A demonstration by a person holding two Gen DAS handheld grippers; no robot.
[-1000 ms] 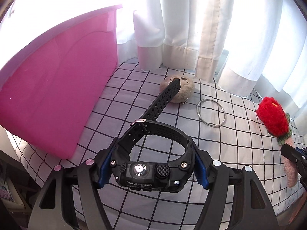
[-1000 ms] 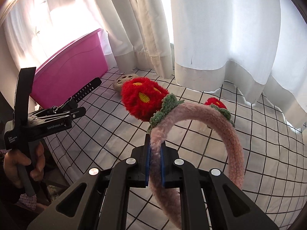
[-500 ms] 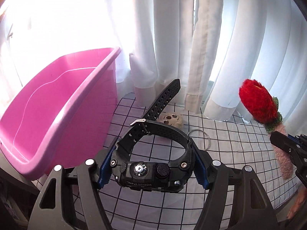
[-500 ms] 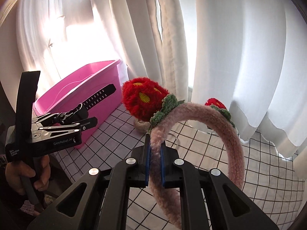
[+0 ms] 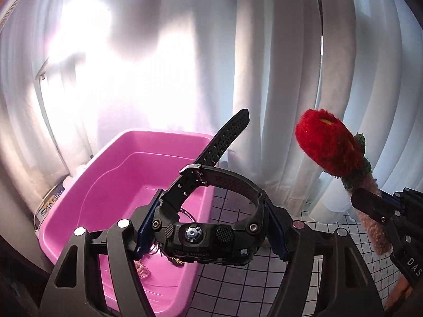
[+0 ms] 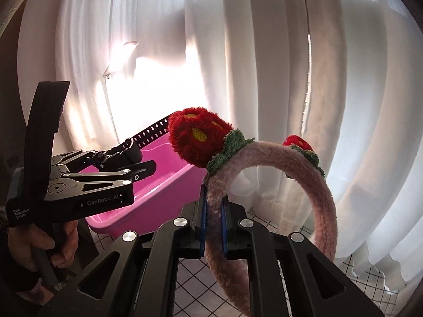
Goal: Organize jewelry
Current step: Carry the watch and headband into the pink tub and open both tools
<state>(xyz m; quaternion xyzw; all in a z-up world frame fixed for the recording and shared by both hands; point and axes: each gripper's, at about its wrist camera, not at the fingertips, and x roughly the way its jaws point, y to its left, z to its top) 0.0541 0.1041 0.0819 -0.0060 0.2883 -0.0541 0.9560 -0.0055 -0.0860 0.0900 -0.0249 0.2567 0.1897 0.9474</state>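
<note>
While the left claw (image 5: 211, 233) pinches a watch (image 5: 208, 240) above the pink bin (image 5: 113, 185), the right claw (image 6: 212, 224) clamps a headband (image 6: 312, 185) before curtains (image 6: 264, 79).

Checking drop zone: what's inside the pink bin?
Pink bin: pale beaded piece and a thin cord on the floor. The watch in the left gripper hides the rest.

Black watch (image 5: 211, 227) clamped across its case, buckled strap looped, free end angled up, held above pink bin (image 5: 111, 185). Fuzzy pink headband (image 6: 277, 185) with 2 red flowers on green leaves, pinched by one leg, arching upright beside the bin. Small beaded pieces (image 5: 142, 270) on bin floor.
</note>
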